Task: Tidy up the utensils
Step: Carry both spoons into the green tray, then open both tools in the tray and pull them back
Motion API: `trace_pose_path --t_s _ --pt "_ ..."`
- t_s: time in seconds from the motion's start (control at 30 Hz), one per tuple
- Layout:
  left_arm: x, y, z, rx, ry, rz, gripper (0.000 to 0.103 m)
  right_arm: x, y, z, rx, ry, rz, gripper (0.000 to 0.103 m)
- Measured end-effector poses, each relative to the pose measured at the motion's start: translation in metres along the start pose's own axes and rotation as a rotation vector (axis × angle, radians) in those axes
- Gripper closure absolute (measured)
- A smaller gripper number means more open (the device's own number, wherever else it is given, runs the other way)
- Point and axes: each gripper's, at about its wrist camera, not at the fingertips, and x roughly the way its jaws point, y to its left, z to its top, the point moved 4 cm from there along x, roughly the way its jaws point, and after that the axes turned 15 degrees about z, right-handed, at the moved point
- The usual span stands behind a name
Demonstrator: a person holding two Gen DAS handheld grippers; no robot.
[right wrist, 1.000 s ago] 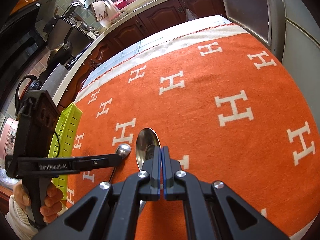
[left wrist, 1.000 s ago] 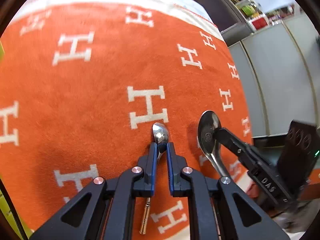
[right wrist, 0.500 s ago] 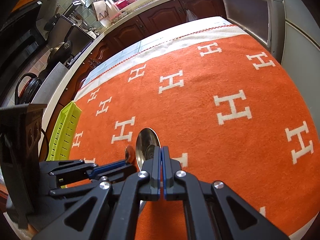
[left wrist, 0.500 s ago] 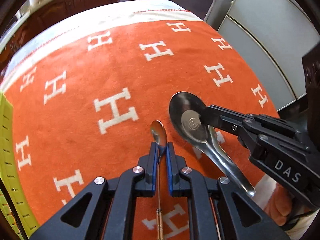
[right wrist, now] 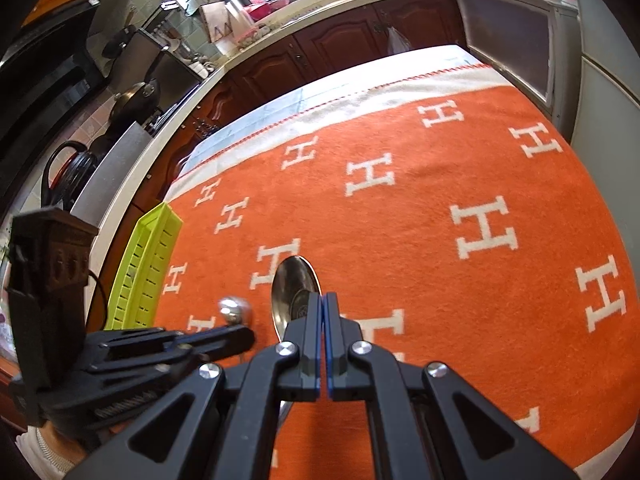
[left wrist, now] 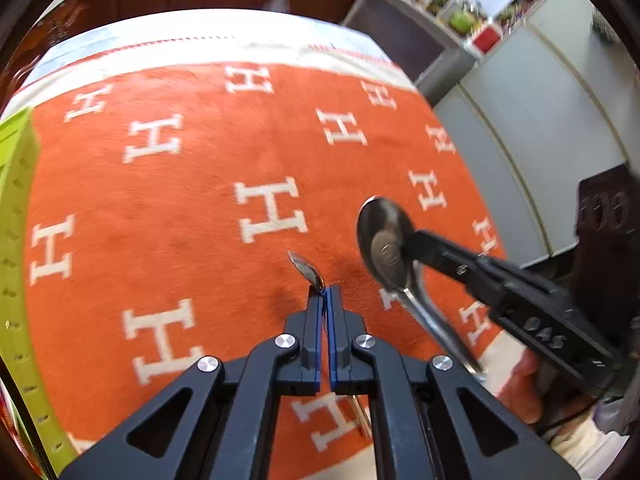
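Nearest in the left wrist view, the left gripper (left wrist: 325, 294) has its jaws closed on the neck of a small spoon (left wrist: 306, 271), whose bowl sticks out past the fingertips, tilted up and to the left above the orange cloth (left wrist: 168, 216). These jaws have just been closing further, with the small spoon between them. Its thin handle runs back under the gripper toward the near edge. Just to the right, the right gripper (left wrist: 416, 240) is clamped on a large spoon (left wrist: 384, 240) at the near rim of the bowl, the handle slanting down toward the near right, where part of a hand (left wrist: 524, 384) shows. From the right wrist view, the large spoon's bowl pokes out beyond the closed fingertips over the cloth, and the small spoon's bowl shows just to its left. Farther left, a lime-green slotted tray (right wrist: 148, 264) sits along the cloth's left edge. Beyond the cloth's white far border stand dark wooden cabinets (right wrist: 340, 44).
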Motion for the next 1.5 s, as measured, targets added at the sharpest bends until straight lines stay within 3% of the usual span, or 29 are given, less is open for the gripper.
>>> trace_pose_path --t_s 0.23,0.37,0.5,0.63,0.7,0.87,1.1,1.2,1.3,1.4,1.5 --pt "-0.062 0.041 -0.013 -0.068 -0.129 -0.017 0.103 0.012 0.051 0.002 -0.104 0.028 0.057 0.102" --pt "-0.107 0.076 -0.021 -0.119 -0.194 0.026 0.103 0.029 0.089 0.001 -0.175 0.067 0.102 0.102" --pt "-0.156 0.123 -0.030 -0.178 -0.237 0.135 0.103 0.048 0.126 0.004 -0.198 0.084 0.161 0.102" --pt "-0.189 0.165 -0.029 -0.204 -0.274 0.304 0.103 0.079 0.166 0.008 -0.159 0.111 0.236 0.102" --pt "-0.190 0.180 -0.027 -0.193 -0.271 0.388 0.103 0.097 0.183 0.008 -0.149 0.117 0.249 0.102" --pt "-0.152 0.208 -0.020 -0.152 -0.177 0.488 0.103 0.153 0.217 0.007 -0.126 0.132 0.220 0.102" --pt "-0.090 0.229 -0.011 -0.152 -0.065 0.442 0.103 0.199 0.213 0.016 -0.116 0.098 0.079 0.101" --pt "-0.077 0.232 -0.007 -0.168 -0.058 0.410 0.103 0.210 0.208 0.020 -0.094 0.125 0.091 0.097" --pt "-0.071 0.238 -0.003 -0.222 -0.069 0.330 0.099 0.209 0.204 0.022 -0.086 0.128 0.123 0.097" --pt "-0.068 0.241 -0.004 -0.292 -0.066 0.274 0.092 0.206 0.203 0.025 -0.100 0.130 0.122 0.097" --pt "-0.069 0.240 -0.007 -0.312 -0.069 0.276 0.076 0.196 0.202 0.025 -0.126 0.137 0.118 0.097"
